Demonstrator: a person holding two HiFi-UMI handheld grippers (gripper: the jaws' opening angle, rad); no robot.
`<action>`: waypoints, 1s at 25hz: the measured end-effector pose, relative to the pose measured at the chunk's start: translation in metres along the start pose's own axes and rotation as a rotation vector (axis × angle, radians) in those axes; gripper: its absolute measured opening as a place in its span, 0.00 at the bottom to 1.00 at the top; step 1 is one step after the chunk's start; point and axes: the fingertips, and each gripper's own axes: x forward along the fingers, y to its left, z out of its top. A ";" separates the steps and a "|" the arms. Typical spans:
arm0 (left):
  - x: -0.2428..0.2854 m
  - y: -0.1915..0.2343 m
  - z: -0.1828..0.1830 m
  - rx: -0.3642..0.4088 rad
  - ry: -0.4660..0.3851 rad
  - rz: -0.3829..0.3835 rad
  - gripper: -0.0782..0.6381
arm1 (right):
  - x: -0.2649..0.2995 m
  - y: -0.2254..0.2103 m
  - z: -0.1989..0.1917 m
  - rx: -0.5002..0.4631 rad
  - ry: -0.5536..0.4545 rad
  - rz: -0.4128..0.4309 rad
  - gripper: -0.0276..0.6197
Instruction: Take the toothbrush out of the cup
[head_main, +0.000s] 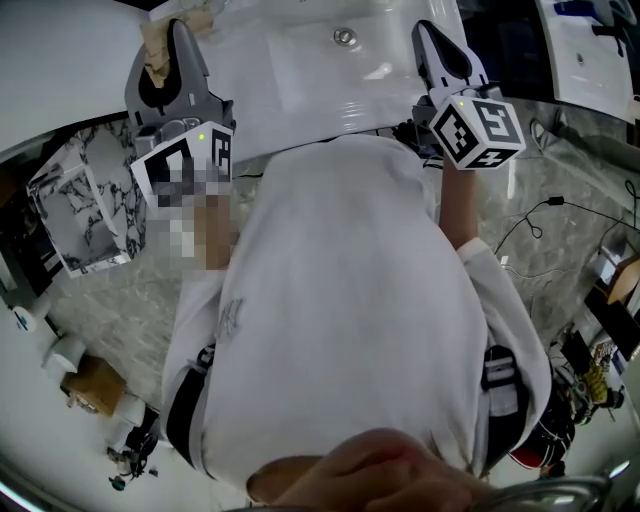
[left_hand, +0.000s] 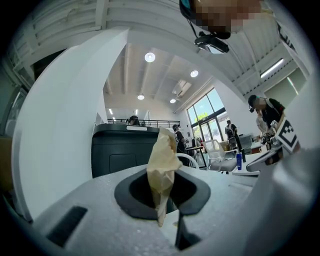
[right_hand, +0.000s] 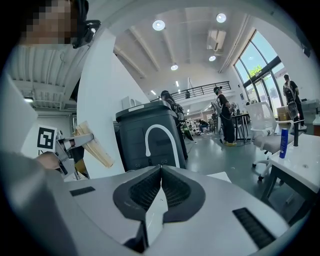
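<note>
My left gripper (head_main: 168, 38) is shut on a crumpled tan, paper-like strip (left_hand: 162, 167) that stands up from between its jaws; whether it wraps the toothbrush I cannot tell. The head view has the strip (head_main: 153, 48) at the gripper's tip, over the white counter. From the right gripper view, the left gripper (right_hand: 80, 141) is at the left, and the tan strip (right_hand: 95, 147) sticks out of it at a slant. My right gripper (right_hand: 160, 169) is shut with nothing between its ridged pads; it (head_main: 428, 32) points over the basin's right side. No cup shows.
A white sink basin (head_main: 300, 70) with a metal drain (head_main: 343, 36) lies ahead. A marble-patterned box (head_main: 80, 215) stands at the left. A dark cabinet (right_hand: 150, 142) is in front, with a white table (right_hand: 300, 160), a blue bottle (right_hand: 284, 142), chairs and people beyond.
</note>
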 end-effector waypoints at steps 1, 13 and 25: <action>-0.004 -0.002 0.002 0.001 -0.003 -0.002 0.17 | -0.002 0.001 0.000 0.001 -0.001 0.002 0.07; -0.036 -0.021 0.008 -0.013 -0.001 -0.036 0.17 | -0.009 0.008 0.004 -0.005 -0.009 0.027 0.07; -0.067 -0.041 -0.002 -0.027 0.038 -0.060 0.17 | -0.017 0.015 -0.003 0.000 0.005 0.057 0.07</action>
